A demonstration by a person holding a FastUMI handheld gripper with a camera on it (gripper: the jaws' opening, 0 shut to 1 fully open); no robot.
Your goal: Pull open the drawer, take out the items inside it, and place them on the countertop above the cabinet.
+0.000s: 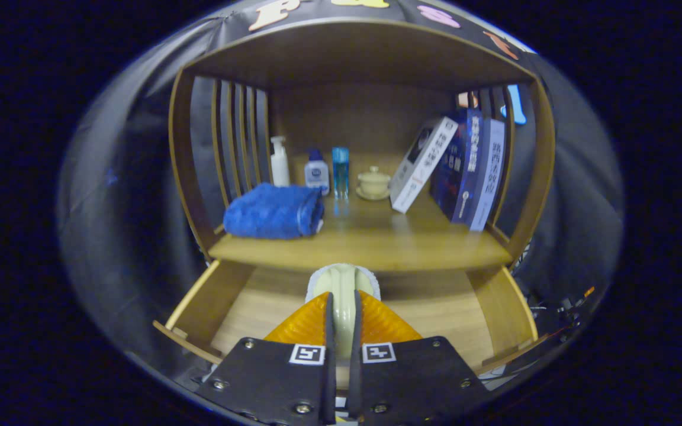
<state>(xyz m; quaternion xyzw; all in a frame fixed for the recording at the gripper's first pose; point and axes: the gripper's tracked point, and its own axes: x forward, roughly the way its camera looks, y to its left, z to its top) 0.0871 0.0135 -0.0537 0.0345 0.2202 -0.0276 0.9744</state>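
- A pale cream, rounded item (344, 290) with a whitish ribbed rim is being pinched between the two fingers of the claw (344, 296); both fingers are being pressed against its sides, and what kind of thing it is cannot be told.
- The wooden drawer (211, 302) is being shown pulled open beneath and around the claw, its side walls running out on either side of the fingers and its bare wooden floor lying below the held item.
- The countertop (376, 245) of the cabinet is being seen just beyond the fingertips, above the drawer, under a curved wooden hood with slatted sides.
- A folded blue towel (274, 211) is being seen lying on the countertop, beyond the claw and to its left.
- Further back, a white pump bottle (279, 161), a small white-and-blue bottle (317, 171) and a clear blue bottle (340, 170) are being seen standing in a row.
- A small cream lidded cup (373, 182) on a saucer is being seen just right of the bottles.
- Beyond the claw to its right, books (465, 168) are being seen upright, with one white book (422, 164) leaning against them.
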